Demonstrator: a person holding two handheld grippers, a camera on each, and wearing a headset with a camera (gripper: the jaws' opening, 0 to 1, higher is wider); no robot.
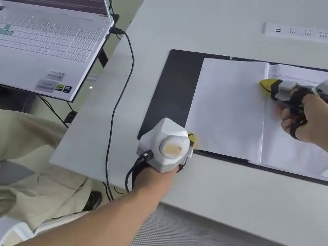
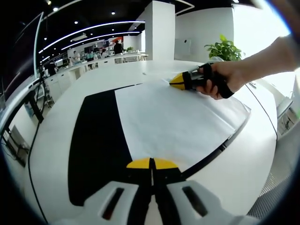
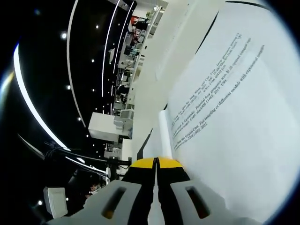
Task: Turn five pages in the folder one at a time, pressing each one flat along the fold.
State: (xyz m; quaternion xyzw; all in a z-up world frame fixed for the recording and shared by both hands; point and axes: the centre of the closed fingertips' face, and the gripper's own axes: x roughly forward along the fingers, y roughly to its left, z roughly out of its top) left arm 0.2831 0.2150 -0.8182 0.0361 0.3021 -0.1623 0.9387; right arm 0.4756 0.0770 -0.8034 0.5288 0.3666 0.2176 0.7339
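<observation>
- White worktop [image 1: 215,31] in a big open office, with ceiling lights and rows of desks in the background of the gripper views. One potted plant [image 2: 225,48] stands at the far end in the left gripper view.
- Count on the worktop: one laptop [image 1: 51,46] at the top left, lid open, one white power strip [image 1: 294,32] along the far edge, one black cable [image 1: 123,87] running from the laptop's side down over the near edge, one folder [image 1: 171,92], and two tools.
- The folder is black and lies open flat towards the right side of the worktop. A wide strip of black cover is bare on its left.
- One blank page [image 1: 225,107] lies on the left of the fold [image 1: 265,123]. One printed page [image 1: 297,148] is on the right, with a few lines of small text near its top. I can't read the text.
- The left tool [image 1: 190,139] sits at the near edge of the folder, by the blank page's near left corner. Its yellow tips are pressed together. I can't tell whether they pinch the paper or just rest by it.
- The right tool [image 1: 266,84] has its yellow tips squeezed together too, with nothing visibly between them. The tips lie on the paper right at the fold, near the far end of the folder.
- The two tools are well apart, with the blank page between them.
</observation>
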